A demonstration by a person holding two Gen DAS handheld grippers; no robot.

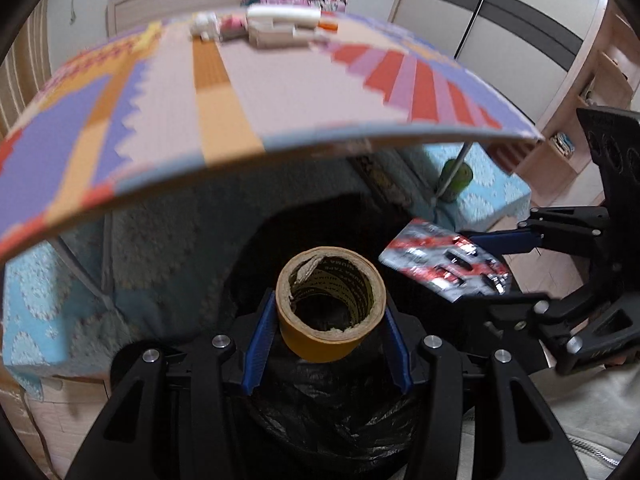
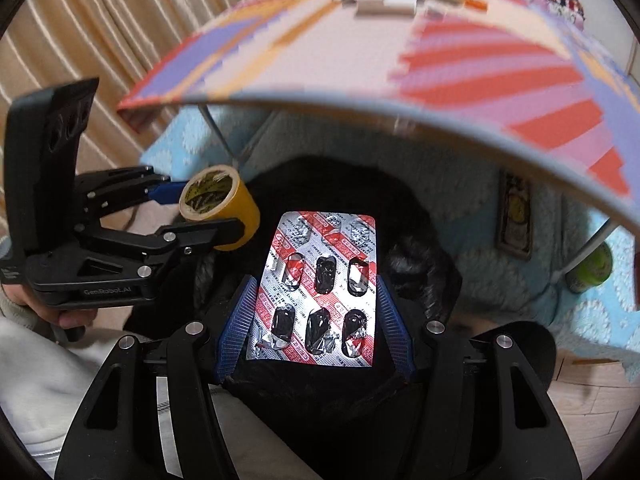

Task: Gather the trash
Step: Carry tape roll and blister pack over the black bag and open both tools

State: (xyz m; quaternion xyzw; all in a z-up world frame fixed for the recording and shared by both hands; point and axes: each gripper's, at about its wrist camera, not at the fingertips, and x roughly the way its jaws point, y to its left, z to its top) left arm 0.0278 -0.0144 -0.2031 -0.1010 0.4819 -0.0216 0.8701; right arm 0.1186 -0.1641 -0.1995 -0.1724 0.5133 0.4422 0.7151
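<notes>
My left gripper (image 1: 330, 312) is shut on a nearly used-up yellow tape roll (image 1: 330, 312) and holds it over the open black trash bag (image 1: 320, 412). My right gripper (image 2: 316, 292) is shut on an empty red and silver pill blister pack (image 2: 320, 280), also over the bag (image 2: 420, 264). In the left wrist view the right gripper (image 1: 480, 264) holds the blister pack (image 1: 444, 260) just right of the roll. In the right wrist view the left gripper (image 2: 200, 208) holds the roll (image 2: 220, 208) at the left.
A low folding table with a colourful patterned top (image 1: 240, 80) stands just beyond the bag, with white packages (image 1: 280, 28) at its far edge. A green can (image 1: 456, 178) stands on the blue rug (image 1: 48, 280) by a table leg. A framed picture (image 2: 516, 216) lies under the table.
</notes>
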